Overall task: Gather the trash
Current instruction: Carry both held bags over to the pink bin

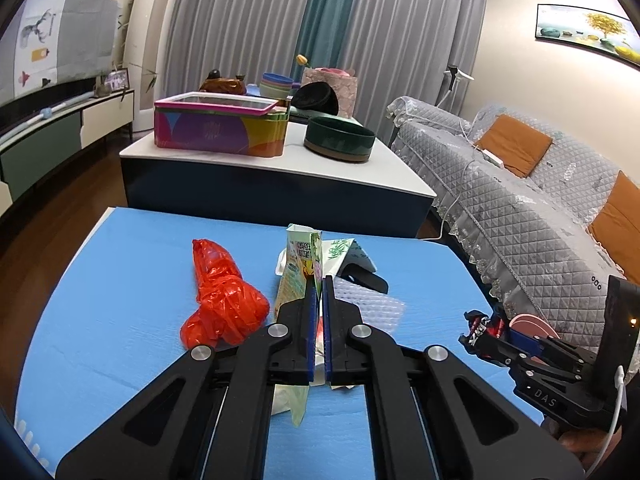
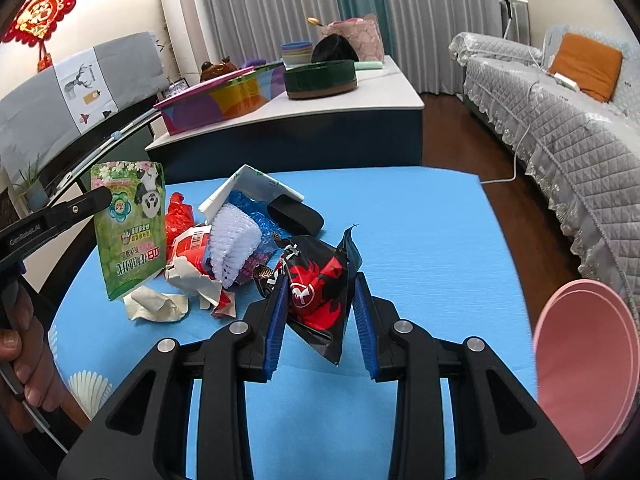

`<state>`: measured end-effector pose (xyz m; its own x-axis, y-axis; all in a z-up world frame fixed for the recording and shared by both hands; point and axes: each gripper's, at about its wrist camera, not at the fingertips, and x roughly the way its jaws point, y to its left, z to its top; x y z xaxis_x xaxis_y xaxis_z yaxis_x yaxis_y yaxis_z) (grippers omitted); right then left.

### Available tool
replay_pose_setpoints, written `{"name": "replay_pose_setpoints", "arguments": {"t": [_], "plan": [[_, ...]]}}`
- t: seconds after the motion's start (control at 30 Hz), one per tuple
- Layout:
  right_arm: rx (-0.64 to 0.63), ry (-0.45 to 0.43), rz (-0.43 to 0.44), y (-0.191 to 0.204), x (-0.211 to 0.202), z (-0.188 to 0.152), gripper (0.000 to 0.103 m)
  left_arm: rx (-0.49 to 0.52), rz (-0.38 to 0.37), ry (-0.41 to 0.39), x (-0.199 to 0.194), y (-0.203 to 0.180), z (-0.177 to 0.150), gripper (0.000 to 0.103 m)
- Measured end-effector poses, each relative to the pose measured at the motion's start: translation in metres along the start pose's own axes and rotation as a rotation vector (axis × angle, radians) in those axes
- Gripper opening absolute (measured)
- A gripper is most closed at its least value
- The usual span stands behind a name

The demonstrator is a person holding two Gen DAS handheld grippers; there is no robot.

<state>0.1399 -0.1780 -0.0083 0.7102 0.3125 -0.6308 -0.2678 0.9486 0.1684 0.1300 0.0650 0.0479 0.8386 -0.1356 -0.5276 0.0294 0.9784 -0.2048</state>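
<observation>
Fingers of the left gripper (image 1: 319, 284) clamp the green pouch (image 2: 130, 224), the right gripper (image 2: 320, 284) pinches the black wrapper (image 2: 320, 292); carry both steadily past the desk's (image 2: 420, 240) right edge into the pink bin (image 2: 588, 368).

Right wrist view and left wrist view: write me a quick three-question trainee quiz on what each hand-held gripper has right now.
1. True or false: the left hand-held gripper is shut on the green panda pouch.
2. What does the right hand-held gripper hold? A) red plastic bag B) black and red wrapper C) white foam net
3. Fill in: the pink bin sits at the table's ____ edge in the right wrist view.

Key: 1 true. 2 B, the black and red wrapper. 3 right.
</observation>
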Motion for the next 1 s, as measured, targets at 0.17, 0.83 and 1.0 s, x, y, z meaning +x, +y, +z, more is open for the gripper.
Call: {"name": "replay_pose_setpoints", "arguments": {"t": [0.17, 0.83, 1.0], "plan": [[-0.001, -0.012, -0.01, -0.007, -0.012, -0.001, 0.033, 0.022, -0.01, -0.021, -0.01, -0.011, 0.001, 0.002], [0.021, -0.045, -0.064, -0.035, -0.045, -0.007, 0.033, 0.094, -0.107, -0.066, -0.028, -0.061, 0.002, 0.002], [0.032, -0.049, -0.072, -0.042, -0.051, -0.008, 0.033, 0.1, -0.121, -0.067, -0.027, -0.068, 0.002, 0.002]]}}
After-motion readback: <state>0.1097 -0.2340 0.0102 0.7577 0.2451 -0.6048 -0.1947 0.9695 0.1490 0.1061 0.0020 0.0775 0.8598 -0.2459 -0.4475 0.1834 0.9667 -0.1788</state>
